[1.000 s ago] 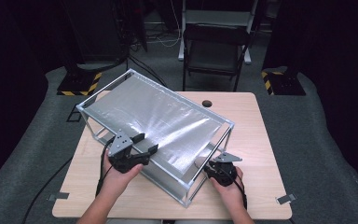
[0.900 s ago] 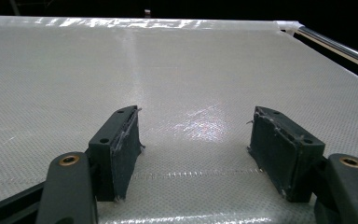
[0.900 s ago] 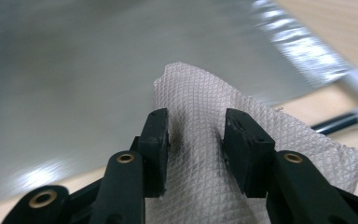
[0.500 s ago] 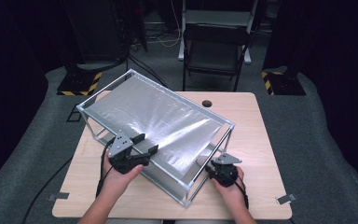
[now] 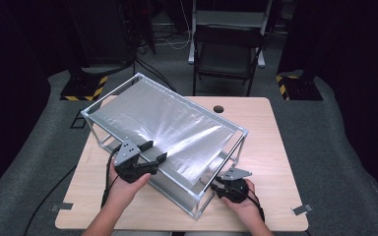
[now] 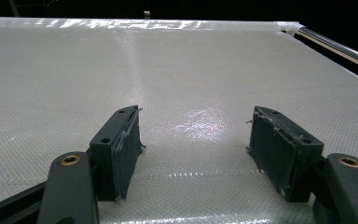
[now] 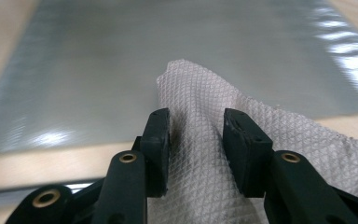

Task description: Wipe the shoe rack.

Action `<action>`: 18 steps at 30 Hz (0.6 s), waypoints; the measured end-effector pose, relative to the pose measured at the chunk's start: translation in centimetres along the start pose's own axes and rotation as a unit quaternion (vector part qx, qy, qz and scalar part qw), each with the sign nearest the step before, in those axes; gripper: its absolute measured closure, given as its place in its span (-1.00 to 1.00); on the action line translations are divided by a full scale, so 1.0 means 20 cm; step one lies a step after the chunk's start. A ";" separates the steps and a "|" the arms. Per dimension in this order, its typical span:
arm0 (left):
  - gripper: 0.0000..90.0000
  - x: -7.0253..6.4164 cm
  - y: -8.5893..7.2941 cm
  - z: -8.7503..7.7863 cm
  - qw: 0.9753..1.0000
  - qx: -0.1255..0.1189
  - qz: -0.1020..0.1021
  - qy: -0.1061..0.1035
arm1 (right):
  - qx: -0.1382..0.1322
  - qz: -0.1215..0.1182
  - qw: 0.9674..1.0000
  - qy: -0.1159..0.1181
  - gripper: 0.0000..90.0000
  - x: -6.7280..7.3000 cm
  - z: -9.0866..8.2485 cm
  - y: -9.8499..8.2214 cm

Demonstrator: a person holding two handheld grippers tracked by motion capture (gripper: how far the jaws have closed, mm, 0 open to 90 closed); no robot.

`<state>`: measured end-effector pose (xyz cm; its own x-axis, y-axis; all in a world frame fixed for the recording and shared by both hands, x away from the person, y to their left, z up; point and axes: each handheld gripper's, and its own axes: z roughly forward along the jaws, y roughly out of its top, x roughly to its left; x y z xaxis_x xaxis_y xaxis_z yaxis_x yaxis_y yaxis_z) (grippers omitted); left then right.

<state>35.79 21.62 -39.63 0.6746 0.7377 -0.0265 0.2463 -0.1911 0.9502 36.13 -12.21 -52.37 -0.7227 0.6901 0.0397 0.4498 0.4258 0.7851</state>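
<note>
A shiny silver woven sheet (image 5: 167, 128) is stretched over the top of a metal frame (image 5: 195, 196) that stands on the wooden table (image 5: 270, 142). My left gripper (image 5: 153, 151) hovers over the sheet's near edge, open, with nothing between its pads (image 6: 121, 144); the sheet (image 6: 168, 60) spreads out ahead of it. My right gripper (image 5: 220, 184) is at the frame's near right corner, low by the table. In the right gripper view its jaws (image 7: 196, 116) pinch a bunched white diamond-weave cloth (image 7: 200, 93). They have just been opening a little with the cloth still between them.
A dark chair (image 5: 226, 54) stands beyond the table's far edge. The table has a small round hole (image 5: 218, 108) near its back. Bare wood lies right of the frame. Black cables trail from both grippers towards the person.
</note>
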 end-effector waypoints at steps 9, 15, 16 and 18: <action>-0.26 0.00 0.00 0.00 1.000 -0.001 0.001 -0.001 | -0.008 0.002 1.000 -0.029 0.39 -0.17 0.00 0.01; -0.26 0.00 0.00 0.01 1.000 -0.002 0.000 -0.001 | -0.013 0.013 0.999 -0.049 0.36 -0.29 0.01 0.02; -0.26 0.00 0.00 0.01 1.000 -0.003 0.000 -0.002 | -0.013 0.015 0.999 -0.051 0.32 -0.28 0.01 0.02; -0.26 0.00 0.00 0.00 1.000 -0.003 0.001 -0.001 | -0.012 0.002 0.998 -0.062 0.25 -0.24 0.01 0.02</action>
<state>35.88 21.58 -39.68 0.6765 0.7359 -0.0262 0.2417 -0.1882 0.9519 39.91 -15.19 -52.46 -0.6496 0.7596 -0.0320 0.4398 0.4098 0.7992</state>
